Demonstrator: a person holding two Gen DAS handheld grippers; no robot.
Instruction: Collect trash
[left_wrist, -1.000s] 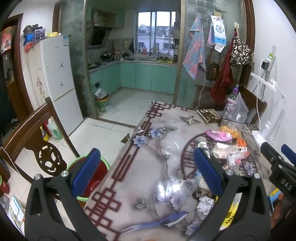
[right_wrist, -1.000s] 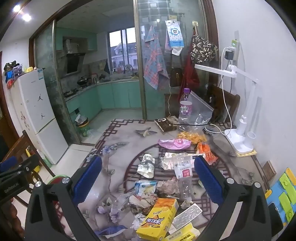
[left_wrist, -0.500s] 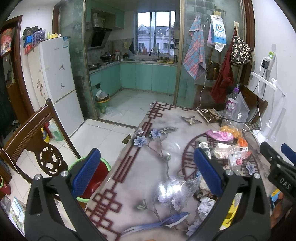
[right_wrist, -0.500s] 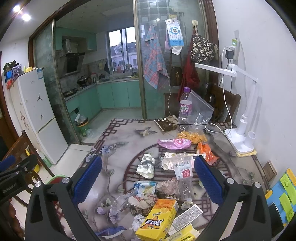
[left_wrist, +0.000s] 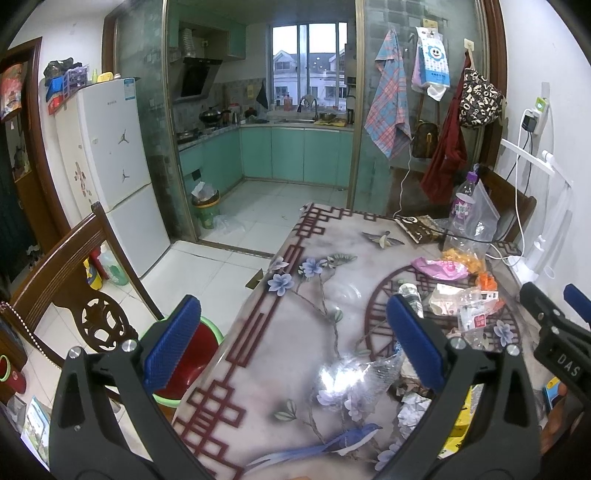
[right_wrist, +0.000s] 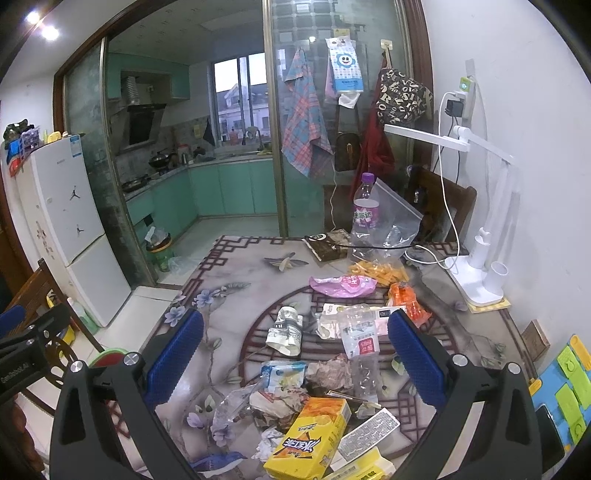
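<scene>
Trash lies heaped on the flowered table (right_wrist: 229, 291): a yellow-orange carton (right_wrist: 310, 439), a crushed can (right_wrist: 286, 330), a clear plastic bottle (right_wrist: 362, 347), a pink wrapper (right_wrist: 341, 286), crumpled paper (right_wrist: 328, 373) and an orange wrapper (right_wrist: 408, 301). My right gripper (right_wrist: 295, 354) hovers open above the heap, holding nothing. My left gripper (left_wrist: 293, 341) is open over the table's left part, empty, with crumpled clear plastic (left_wrist: 373, 373) just right of its middle. A red bin with a green rim (left_wrist: 199, 354) stands on the floor beside the table's left edge.
A white desk lamp (right_wrist: 480, 266), a purple-capped bottle (right_wrist: 365, 210) and a zip bag (right_wrist: 395, 225) stand at the table's far right by the wall. A wooden chair (left_wrist: 74, 258) is on the left, near the fridge (left_wrist: 118, 184). A cable (right_wrist: 428, 254) crosses the far table.
Both views have shifted only slightly, as if the grippers drifted a little up and back. The trash has not moved and nothing was taken hold of.
</scene>
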